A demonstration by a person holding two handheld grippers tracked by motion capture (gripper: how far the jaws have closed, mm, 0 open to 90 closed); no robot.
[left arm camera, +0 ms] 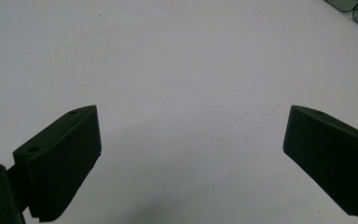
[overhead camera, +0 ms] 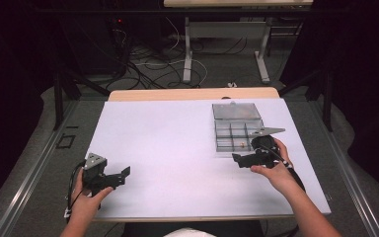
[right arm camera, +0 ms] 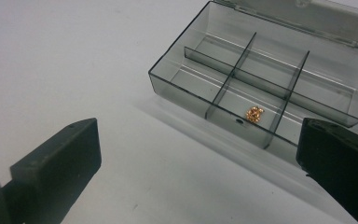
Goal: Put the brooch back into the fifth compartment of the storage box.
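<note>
the left hand-held gripper (overhead camera: 112, 178) sits at about 8 o'clock on the white-topped desk (overhead camera: 177, 148), held by the person's left hand (overhead camera: 86, 200) near the front edge. its two black jaws point toward 2 o'clock and stand wide apart, released, with nothing between them. in the left gripper view the left hand-held gripper (left arm camera: 191, 154) has only bare white desk surface between and ahead of its jaws, and a corner of smoky plastic shows at the far upper right.

toward 2 o'clock on the desk lies the clear smoky-grey plastic compartment box (overhead camera: 236, 129), its hinged lid (overhead camera: 236, 110) folded open and lying flat behind it. thin dividers split the box into small cells in two rows. a small golden, knobbly metal piece (overhead camera: 240, 144) rests in the middle cell of the front row, apart from the cell walls; in the right gripper view that golden piece (right arm camera: 254, 114) lies on the cell floor, with a small dark dot just beside it.

the right hand-held gripper (overhead camera: 242, 160) is at about 4 o'clock, just in front of the box's near edge, held by the person's right hand (overhead camera: 274, 170), jaws pointing toward 9 o'clock. it is released too: in the right gripper view the right hand-held gripper (right arm camera: 198, 158) has its jaws spread wide, holding nothing, the right jaw overlapping the near corner of the box (right arm camera: 261, 79).
</note>
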